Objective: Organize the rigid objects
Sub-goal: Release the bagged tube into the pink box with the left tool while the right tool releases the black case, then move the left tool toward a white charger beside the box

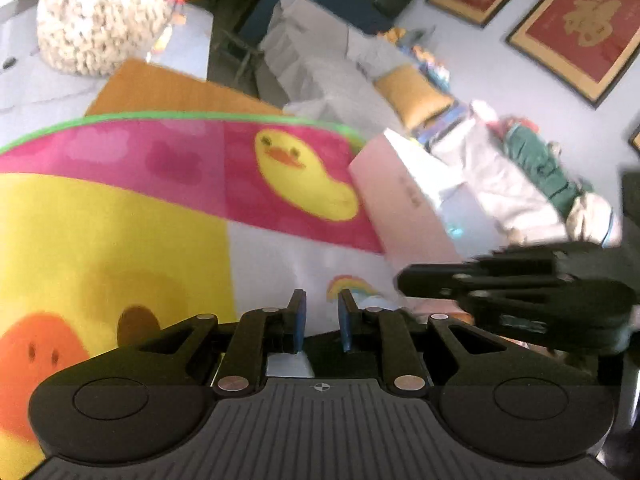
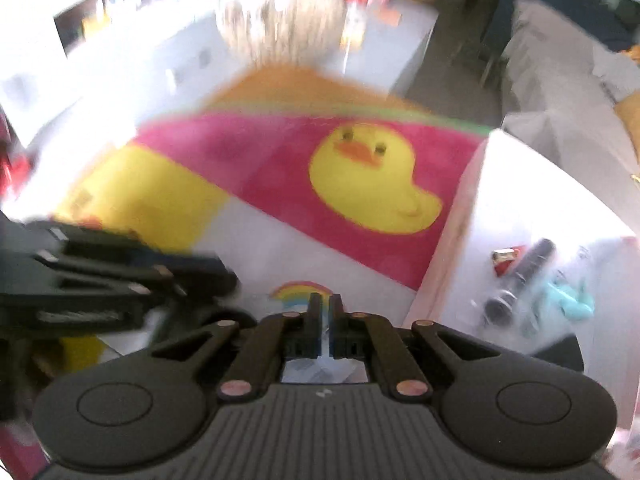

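Observation:
My left gripper (image 1: 322,304) hovers over a colourful duck mat (image 1: 200,184), its jaws a small gap apart and empty. My right gripper (image 2: 325,306) is shut with nothing between its pads; it also shows in the left wrist view (image 1: 404,278) at the right. The left gripper shows in the right wrist view (image 2: 228,276) at the left. A pink box (image 2: 520,216) at the mat's right edge holds a black cylinder (image 2: 520,276), a small red item (image 2: 508,260) and a teal item (image 2: 570,300). The box also shows in the left wrist view (image 1: 404,200).
A large clear jar of pale pieces (image 1: 100,20) stands on the white table beyond the mat. An orange board (image 1: 168,92) lies under the mat's far edge. Covered furniture (image 1: 320,60), cushions and framed pictures (image 1: 580,28) lie beyond the table.

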Demonstrator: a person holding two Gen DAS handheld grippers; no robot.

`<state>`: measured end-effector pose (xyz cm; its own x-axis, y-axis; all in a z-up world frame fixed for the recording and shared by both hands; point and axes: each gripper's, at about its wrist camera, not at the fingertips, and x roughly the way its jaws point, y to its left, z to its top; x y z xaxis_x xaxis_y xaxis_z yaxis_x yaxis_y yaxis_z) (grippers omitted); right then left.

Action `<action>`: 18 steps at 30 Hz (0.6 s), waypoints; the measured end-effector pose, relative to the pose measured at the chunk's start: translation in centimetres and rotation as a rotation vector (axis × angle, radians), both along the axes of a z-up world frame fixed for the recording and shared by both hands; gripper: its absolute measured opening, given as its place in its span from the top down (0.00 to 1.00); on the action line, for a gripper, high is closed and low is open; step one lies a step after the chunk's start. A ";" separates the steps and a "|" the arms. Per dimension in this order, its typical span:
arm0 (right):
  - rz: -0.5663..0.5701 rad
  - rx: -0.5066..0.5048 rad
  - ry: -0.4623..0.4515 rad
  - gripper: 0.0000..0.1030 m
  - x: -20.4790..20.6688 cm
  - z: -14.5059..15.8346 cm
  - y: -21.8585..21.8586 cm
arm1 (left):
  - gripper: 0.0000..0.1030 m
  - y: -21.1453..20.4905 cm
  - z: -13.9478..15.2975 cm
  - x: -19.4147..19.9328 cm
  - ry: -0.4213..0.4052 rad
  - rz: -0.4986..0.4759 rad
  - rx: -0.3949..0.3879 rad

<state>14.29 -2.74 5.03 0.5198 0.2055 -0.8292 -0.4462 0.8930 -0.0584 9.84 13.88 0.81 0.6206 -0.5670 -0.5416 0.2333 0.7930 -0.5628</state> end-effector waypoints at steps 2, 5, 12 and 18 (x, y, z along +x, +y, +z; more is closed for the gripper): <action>-0.038 0.116 -0.090 0.88 -3.1 1.6 -2.4 | 0.81 0.7 1.3 -2.1 -0.062 0.094 0.014; -0.125 0.219 -0.207 0.62 -7.8 2.3 -6.7 | 0.81 2.2 2.1 -5.2 -0.067 0.256 0.059; -0.467 0.225 -0.403 0.50 -10.5 0.7 -17.1 | 0.74 2.6 -0.7 -7.4 0.058 0.312 -0.059; -0.650 0.405 -0.337 0.40 -5.3 0.3 -21.3 | 0.70 0.0 -1.1 -4.8 0.061 0.232 -0.070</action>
<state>9.00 -24.07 5.34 0.8445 0.0278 -0.5348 0.1487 0.9472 0.2840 5.06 13.87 -0.30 0.7063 -0.4504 -0.5462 0.0133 0.7799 -0.6258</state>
